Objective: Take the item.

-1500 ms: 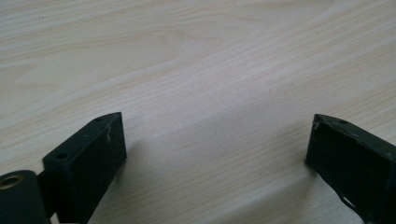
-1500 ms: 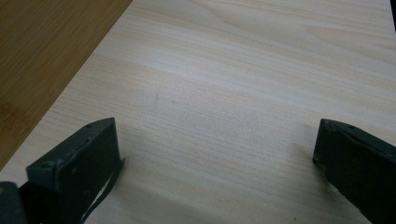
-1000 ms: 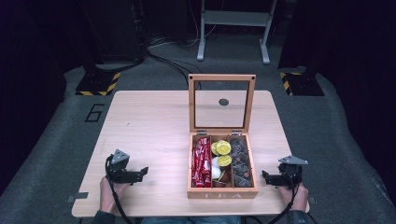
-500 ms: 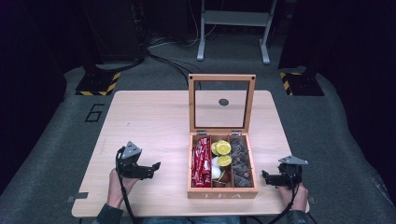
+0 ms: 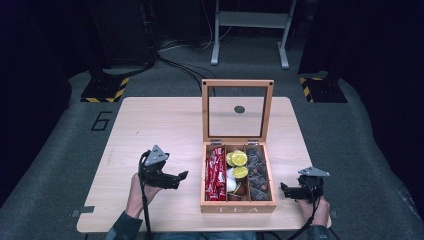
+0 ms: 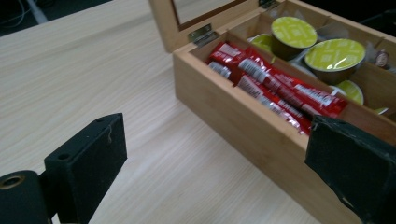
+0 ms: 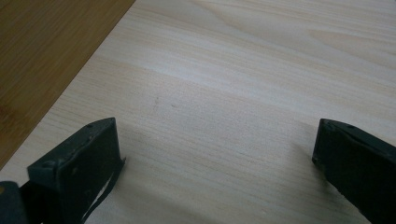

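A wooden tea box [image 5: 238, 207] [image 6: 243, 116] stands at the table's near middle with its glass lid [image 5: 237, 111] upright. Red sachets [image 5: 215, 173] [image 6: 275, 91] fill its left compartment, yellow-green capsules [image 5: 238, 159] [image 6: 334, 55] and a white one sit in the middle, and brown pieces [image 5: 259, 172] lie in the right. My left gripper [image 5: 181, 176] [image 6: 219, 163] hovers open just left of the box, pointing at its left wall. My right gripper [image 5: 284, 190] [image 7: 215, 154] rests open just right of the box, low over bare table.
The light wooden table [image 5: 165, 130] is bare behind and left of the box. The box's right wall [image 7: 42, 60] shows as a darker wooden face. Beyond the table's far edge stand a white metal frame [image 5: 250, 30], cables and hazard-striped bases [image 5: 104, 93] on grey floor.
My left gripper has moved right and forward from the table's near left edge toward the box. The right gripper has stayed where it was.
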